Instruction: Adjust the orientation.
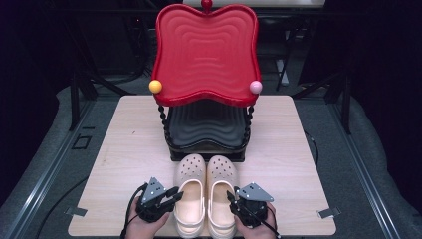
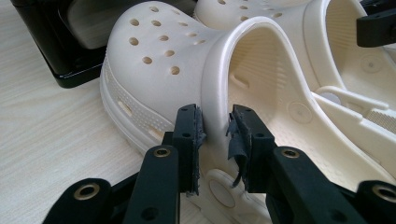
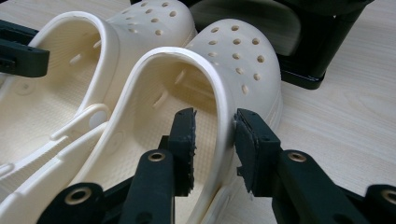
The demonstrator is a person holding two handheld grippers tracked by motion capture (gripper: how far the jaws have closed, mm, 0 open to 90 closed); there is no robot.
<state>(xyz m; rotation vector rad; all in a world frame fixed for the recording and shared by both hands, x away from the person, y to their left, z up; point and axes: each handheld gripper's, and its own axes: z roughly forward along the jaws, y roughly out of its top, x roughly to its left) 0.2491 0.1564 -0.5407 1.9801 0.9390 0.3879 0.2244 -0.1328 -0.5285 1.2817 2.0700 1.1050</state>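
Red tray (image 1: pixel 206 52) w/ wavy ribbed surface sits on top of a two-tier stand at the table's (image 1: pixel 124 149) far-centre edge — yellow ball (image 1: pixel 155 86) at its front-left corner, pink ball (image 1: pixel 256 87) front-right, red knob (image 1: pixel 206 4) at the back. Black tray (image 1: pixel 206 127) below, between beaded black posts (image 1: pixel 162 119). Light wood tabletop — dark floor around.

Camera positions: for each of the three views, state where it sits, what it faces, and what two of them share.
High view: above the person's side, facing forward and down on the table, two-tier rack and clogs; hands and both grippers at the bottom.
Left gripper view: rides the left gripper, jaws straddling the left clog wall.
Right gripper view: rides the right gripper, jaws straddling the right clog wall.
Shared: both gripper views show both clogs.
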